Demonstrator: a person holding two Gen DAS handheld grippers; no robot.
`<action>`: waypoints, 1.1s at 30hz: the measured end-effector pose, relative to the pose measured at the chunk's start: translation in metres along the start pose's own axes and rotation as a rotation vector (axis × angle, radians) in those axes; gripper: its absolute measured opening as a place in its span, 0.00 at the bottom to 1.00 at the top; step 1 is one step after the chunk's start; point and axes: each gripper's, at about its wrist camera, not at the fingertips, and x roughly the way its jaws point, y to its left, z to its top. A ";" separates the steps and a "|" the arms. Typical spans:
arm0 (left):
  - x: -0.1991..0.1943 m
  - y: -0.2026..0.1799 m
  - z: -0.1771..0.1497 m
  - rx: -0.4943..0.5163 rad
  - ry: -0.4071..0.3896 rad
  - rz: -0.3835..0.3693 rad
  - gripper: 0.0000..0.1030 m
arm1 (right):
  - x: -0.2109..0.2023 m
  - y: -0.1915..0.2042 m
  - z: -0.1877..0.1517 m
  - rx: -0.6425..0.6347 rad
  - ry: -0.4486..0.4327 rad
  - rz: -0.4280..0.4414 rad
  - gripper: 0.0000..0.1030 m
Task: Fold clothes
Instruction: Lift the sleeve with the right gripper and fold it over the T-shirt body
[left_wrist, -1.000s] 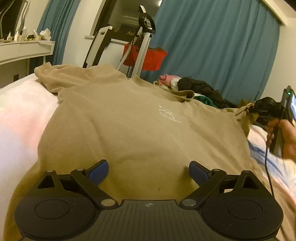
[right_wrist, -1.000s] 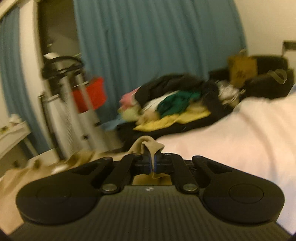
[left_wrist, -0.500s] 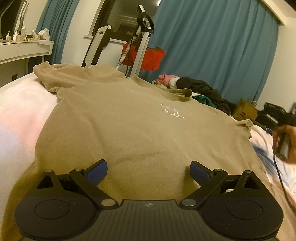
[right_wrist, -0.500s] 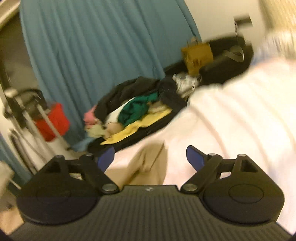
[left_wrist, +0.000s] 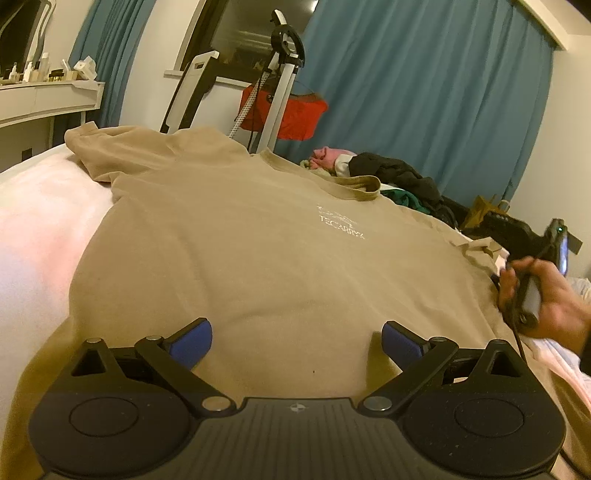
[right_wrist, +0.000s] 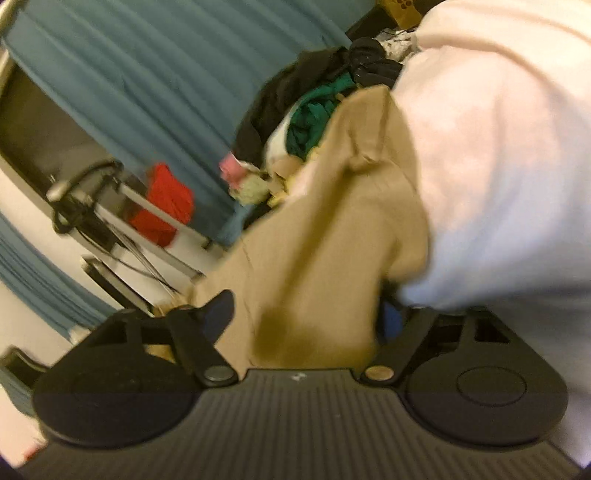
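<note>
T-shirt (left_wrist: 258, 266), tan, spread flat and front up on bed (left_wrist: 33, 229), collar toward far edge, one sleeve bunched at far left; no fold visible anywhere. Left hand-held gripper (left_wrist: 295, 341) hovering over hem, jaws wide apart, gripping nothing. Person's right hand (left_wrist: 546, 295) at shirt's right edge with right hand-held gripper.

Right wrist view, blurred: right hand-held gripper (right_wrist: 306, 317) tilted, jaws apart around tan sleeve cloth, not clamped. Pile of other clothes (right_wrist: 325, 103) beyond bed.

Judged stage: shirt laid out flat, sleeve folds and body folds all left; pile apparently unfolded too
</note>
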 end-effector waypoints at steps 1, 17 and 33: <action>0.000 0.000 0.000 -0.001 -0.001 -0.001 0.97 | 0.004 0.000 0.003 0.005 -0.007 -0.001 0.69; 0.004 -0.001 0.001 -0.008 0.011 -0.001 1.00 | 0.004 0.031 0.045 -0.258 -0.271 -0.198 0.08; -0.043 0.033 0.050 -0.082 -0.141 0.192 0.99 | 0.012 0.220 -0.087 -1.046 -0.204 -0.218 0.07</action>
